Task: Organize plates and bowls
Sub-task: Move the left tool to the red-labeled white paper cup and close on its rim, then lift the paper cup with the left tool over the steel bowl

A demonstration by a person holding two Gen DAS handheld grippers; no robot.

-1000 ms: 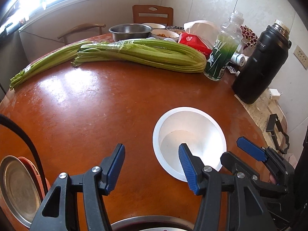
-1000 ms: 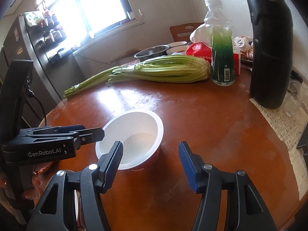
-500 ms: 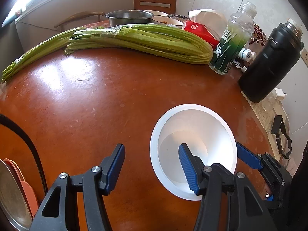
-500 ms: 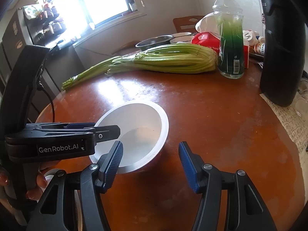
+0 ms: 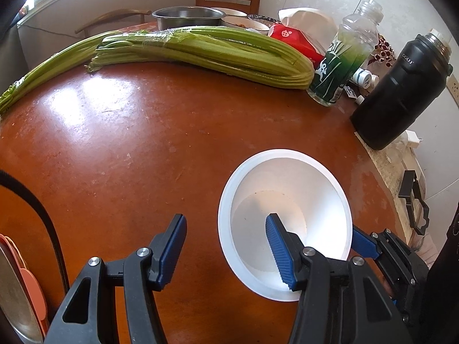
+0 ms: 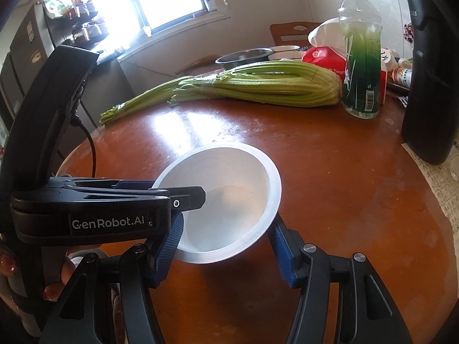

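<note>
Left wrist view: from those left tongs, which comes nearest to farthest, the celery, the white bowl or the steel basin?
1. White bowl, right at the left tongs, one finger inside it.
2. Celery, across mid-table.
3. Steel basin, behind the celery at the far edge.

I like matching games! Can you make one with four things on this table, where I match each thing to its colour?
Things:
1. bowl
2. celery
3. flask
4. table

Colours:
A. black
B. reddish brown
C. white
D. green

Pairs: 1-C, 2-D, 3-A, 4-B
</note>
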